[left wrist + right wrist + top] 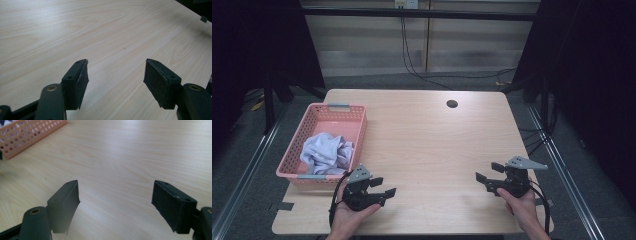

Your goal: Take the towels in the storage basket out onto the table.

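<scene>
Wooden table [427,145]: pink basket [357,131] sits at its left edge, crumpled pale cloth [326,152] heaped inside against the near wall. Left gripper [383,186] just beside the basket's near corner, right gripper [483,172] well apart at the table's right; jaws of both stand apart, nothing between. Risks, judged: a one-sided pull may drag the light basket; a shallow pinch may slip off the folds.

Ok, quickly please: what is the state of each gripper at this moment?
Left gripper: open, holding nothing, jaws above the bare table.
Right gripper: open, holding nothing, also above bare wood.
</scene>
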The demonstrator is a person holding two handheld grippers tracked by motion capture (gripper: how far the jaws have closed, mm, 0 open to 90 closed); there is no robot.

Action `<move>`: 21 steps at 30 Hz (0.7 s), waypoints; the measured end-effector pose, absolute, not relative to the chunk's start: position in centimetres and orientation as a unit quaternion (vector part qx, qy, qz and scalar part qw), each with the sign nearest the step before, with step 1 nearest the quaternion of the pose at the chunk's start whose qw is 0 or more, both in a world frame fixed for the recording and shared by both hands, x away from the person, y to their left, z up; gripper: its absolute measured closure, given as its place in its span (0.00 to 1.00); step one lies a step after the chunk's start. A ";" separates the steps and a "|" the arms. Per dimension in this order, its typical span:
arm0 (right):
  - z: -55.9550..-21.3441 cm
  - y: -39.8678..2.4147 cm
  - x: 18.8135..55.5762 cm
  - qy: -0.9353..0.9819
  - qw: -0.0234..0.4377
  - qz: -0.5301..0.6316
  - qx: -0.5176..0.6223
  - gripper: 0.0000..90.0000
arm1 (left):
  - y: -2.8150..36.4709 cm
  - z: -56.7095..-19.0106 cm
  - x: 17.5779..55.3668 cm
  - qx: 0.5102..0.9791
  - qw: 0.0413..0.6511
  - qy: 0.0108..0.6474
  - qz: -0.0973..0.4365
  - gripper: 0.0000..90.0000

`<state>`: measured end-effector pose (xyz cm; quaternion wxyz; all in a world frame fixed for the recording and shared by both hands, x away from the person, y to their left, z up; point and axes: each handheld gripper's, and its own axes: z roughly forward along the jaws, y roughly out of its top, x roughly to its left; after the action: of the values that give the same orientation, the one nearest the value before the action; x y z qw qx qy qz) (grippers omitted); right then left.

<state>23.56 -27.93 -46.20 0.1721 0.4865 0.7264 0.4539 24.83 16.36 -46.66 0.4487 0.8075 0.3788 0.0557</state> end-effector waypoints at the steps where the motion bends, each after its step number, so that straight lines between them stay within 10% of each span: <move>1: -46.5 -28.1 23.7 0.737 0.167 0.449 0.478 0.22 | 16.2 -46.6 24.8 0.809 0.450 0.376 0.047 0.37; 21: -46.6 -29.6 21.2 0.749 0.152 0.437 0.474 0.23 | 17.4 -41.4 25.5 0.822 0.434 0.363 0.068 0.27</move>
<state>21.23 -29.59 -46.56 0.1524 0.4744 0.7491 0.4365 25.50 17.44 -41.36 0.4340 0.8219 0.3628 0.0678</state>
